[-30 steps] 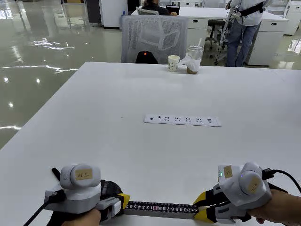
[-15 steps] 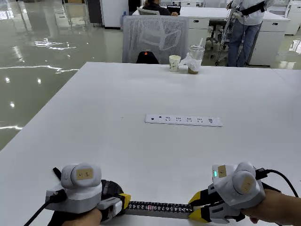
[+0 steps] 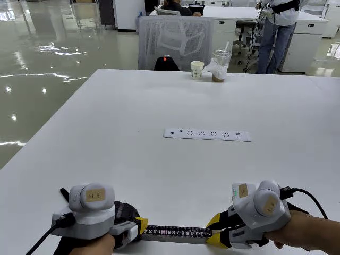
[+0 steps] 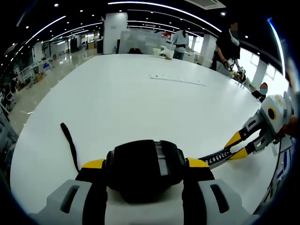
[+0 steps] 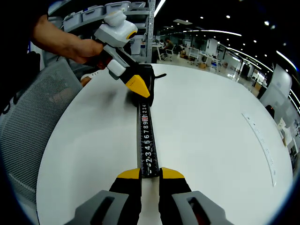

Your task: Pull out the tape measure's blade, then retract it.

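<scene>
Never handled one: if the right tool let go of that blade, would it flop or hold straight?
Likely holds fairly stiff: the blade runs straight from case to right tool. It looks thin and smooth, so it may slip sideways.

The head view looks forward and down from above the near edge of the table (image 3: 159, 106), with the room beyond along its top. The left gripper view rides low and close behind the left tongs (image 4: 145, 163) and the tape measure (image 4: 140, 180) they clasp, facing across the table toward the right tongs (image 4: 236, 147). The right gripper view faces back along the blade (image 5: 146, 140), close above the tabletop. All three share the blade and the power strip (image 3: 207, 135).
</scene>
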The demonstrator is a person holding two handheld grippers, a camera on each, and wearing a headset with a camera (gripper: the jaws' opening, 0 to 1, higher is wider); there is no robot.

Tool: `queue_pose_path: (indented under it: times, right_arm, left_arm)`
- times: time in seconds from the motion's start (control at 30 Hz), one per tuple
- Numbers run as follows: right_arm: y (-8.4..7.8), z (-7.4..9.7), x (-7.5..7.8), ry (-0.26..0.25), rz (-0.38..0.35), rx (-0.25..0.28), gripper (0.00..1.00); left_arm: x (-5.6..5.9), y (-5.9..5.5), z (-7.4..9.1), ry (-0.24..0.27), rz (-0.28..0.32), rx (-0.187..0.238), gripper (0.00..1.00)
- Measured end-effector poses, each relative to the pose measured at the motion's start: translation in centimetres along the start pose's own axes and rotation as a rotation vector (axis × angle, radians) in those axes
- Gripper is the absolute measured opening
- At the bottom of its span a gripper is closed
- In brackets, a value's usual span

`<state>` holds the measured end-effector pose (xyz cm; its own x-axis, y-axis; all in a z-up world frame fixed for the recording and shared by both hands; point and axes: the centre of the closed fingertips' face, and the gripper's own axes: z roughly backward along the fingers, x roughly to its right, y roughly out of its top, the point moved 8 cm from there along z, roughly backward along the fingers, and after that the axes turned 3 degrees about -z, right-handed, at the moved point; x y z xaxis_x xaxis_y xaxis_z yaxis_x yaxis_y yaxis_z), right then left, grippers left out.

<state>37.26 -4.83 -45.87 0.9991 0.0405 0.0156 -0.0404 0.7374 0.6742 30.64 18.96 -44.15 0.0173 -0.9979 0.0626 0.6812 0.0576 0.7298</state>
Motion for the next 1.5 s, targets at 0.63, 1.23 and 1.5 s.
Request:
queue_pose_path:
  times: [0.63,1.23,1.5]
  right_arm:
    - [1.2,-1.2,0.0,0.009,0.003,0.012,0.1]
    - [2.7,-2.7,-0.2,0.022,0.006,0.03,0.1]
    - [3.3,-3.3,-0.2,0.028,0.01,0.038,0.1]
  left_arm:
    - [-0.1,0.0,0.0,-0.003,0.003,-0.001,0.59]
    - [-0.1,0.0,0.0,-0.006,0.004,0.0,0.6]
    - [-0.1,0.1,0.0,-0.007,0.006,-0.001,0.6]
